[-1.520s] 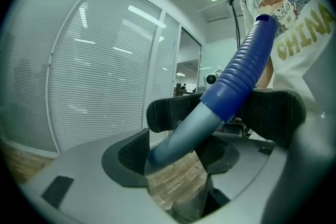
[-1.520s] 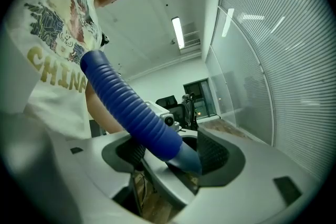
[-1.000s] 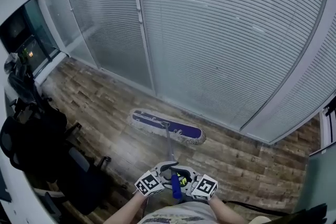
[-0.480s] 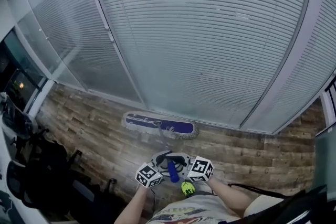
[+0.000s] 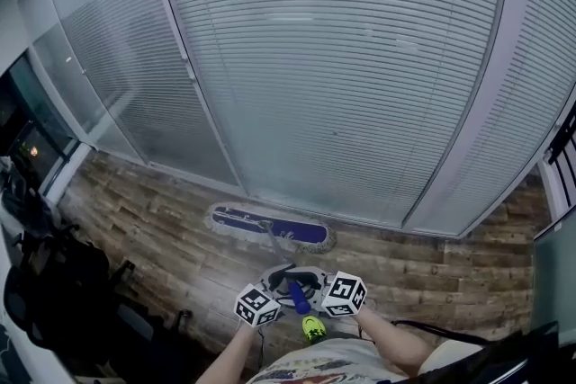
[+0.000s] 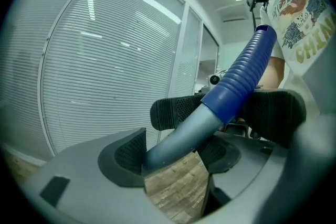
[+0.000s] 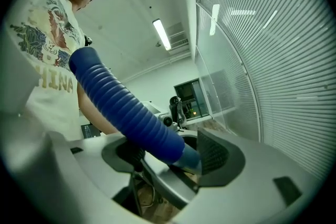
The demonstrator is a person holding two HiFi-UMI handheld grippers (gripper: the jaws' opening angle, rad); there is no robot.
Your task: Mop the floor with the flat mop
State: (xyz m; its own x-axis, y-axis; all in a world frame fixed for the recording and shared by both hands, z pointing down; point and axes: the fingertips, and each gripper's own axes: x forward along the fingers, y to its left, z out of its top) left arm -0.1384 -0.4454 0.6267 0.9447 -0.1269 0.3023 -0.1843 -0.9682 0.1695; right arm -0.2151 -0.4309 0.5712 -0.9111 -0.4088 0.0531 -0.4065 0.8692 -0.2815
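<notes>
- Down low near the person's tummy, head view: L claw and R claw sit side by side, both on the mop handle.
- L claw, seen from its own view: both pads squeeze the grey pole, just under the blue grip. Clamped tight, no gap.
- R claw, seen from its own view: pads squeeze the low end of the blue grip, right where blue meets grey. Clamped too.
- R claw sits just above L claw on the handle, v. close together.
- Blue grip has ridges and sticks up past both claws, toward the person's white shirt w/ a picture on it.
- Grey pole slants down and away from the claws to the mop head.
- Mop head: long, flat, blue w/ pale fringe. It lies flat on the wood floor, right by the bottom of the wall.
- Wall is glass w/ white blinds, floor to top.
- Small yellow-green thing below the claws; can't tell what it is.
- Black stuff piled at the far L side, well apart from the mop.
</notes>
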